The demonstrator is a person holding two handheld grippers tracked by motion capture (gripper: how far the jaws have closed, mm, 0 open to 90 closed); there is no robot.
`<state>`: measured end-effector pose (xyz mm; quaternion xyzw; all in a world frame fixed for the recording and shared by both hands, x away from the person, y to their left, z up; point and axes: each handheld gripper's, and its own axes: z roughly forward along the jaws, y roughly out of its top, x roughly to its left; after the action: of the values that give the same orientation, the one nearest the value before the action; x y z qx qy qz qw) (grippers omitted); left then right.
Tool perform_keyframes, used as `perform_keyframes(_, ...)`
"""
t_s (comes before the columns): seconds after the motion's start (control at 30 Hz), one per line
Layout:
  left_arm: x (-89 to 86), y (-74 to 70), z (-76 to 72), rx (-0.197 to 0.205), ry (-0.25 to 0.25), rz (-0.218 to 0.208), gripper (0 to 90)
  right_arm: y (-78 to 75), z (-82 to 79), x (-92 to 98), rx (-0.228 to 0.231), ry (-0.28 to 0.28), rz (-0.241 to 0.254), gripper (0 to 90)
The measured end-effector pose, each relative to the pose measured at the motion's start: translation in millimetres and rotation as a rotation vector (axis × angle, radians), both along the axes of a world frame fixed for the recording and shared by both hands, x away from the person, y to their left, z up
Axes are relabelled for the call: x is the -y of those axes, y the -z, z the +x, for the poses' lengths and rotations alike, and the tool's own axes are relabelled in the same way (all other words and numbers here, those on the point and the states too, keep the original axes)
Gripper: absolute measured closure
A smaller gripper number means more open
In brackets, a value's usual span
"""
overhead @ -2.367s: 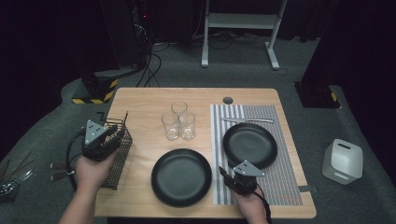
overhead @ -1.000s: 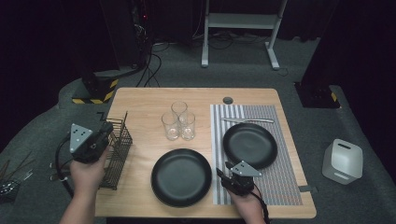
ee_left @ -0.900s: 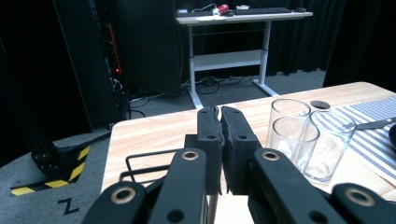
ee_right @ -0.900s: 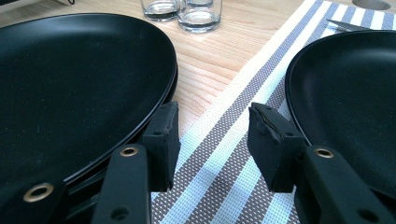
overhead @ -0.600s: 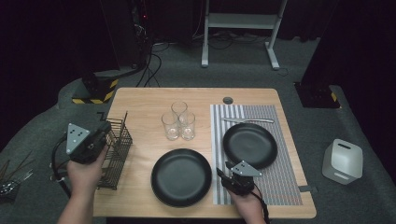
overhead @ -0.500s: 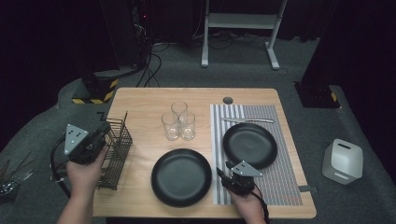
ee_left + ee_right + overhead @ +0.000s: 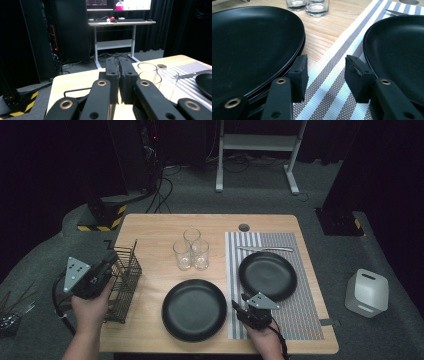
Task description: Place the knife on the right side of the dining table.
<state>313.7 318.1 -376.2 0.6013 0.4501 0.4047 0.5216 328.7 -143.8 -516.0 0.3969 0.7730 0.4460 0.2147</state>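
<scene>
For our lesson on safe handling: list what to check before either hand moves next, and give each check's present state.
1. Left tongs shut and holding nothing: ok.
2. Right tongs open, nothing between them: ok.
3. Right tongs rest low between the two plates, over the mat; clearance from both rims: cannot tell.
4. Three glasses upright, apart from both hands: ok.
5. Rack beside the left hand, on the table: ok.

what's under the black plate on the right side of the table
The right black plate sits on a striped placemat that covers the wooden table. A knife lies just behind it. Anything beneath the plate's middle is hidden.
</scene>
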Motion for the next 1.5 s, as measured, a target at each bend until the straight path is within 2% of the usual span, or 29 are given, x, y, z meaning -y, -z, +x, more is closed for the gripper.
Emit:
perform_keyframes(0.27,-0.6,-0.5,-1.0,0.012,-0.028,-0.023,86.8,0.0,0.0,0.3,0.001,-0.001,0.000,53.5)
perform_keyframes(0.57,2.7,-0.1,-0.7,0.028,-0.036,-0.018,86.8,-0.2,-0.1,0.4,0.003,-0.001,0.000,53.5)
perform_keyframes(0.67,2.9,-0.8,-2.8,0.046,-0.050,-0.014,86.9,-0.3,-0.1,0.4,0.003,-0.002,0.001,53.5)
perform_keyframes(0.9,1.9,-6.2,-3.2,0.045,-0.061,-0.007,87.0,-0.4,-0.2,1.4,0.005,-0.001,0.004,53.5)
perform_keyframes(1.17,1.1,-14.0,-4.6,0.086,-0.077,0.001,87.0,-1.1,-1.5,2.8,0.015,0.002,0.006,53.6)
perform_keyframes(1.5,3.7,-27.4,-4.5,0.133,-0.069,-0.001,87.0,0.0,-2.2,3.3,0.012,0.004,0.005,53.6)
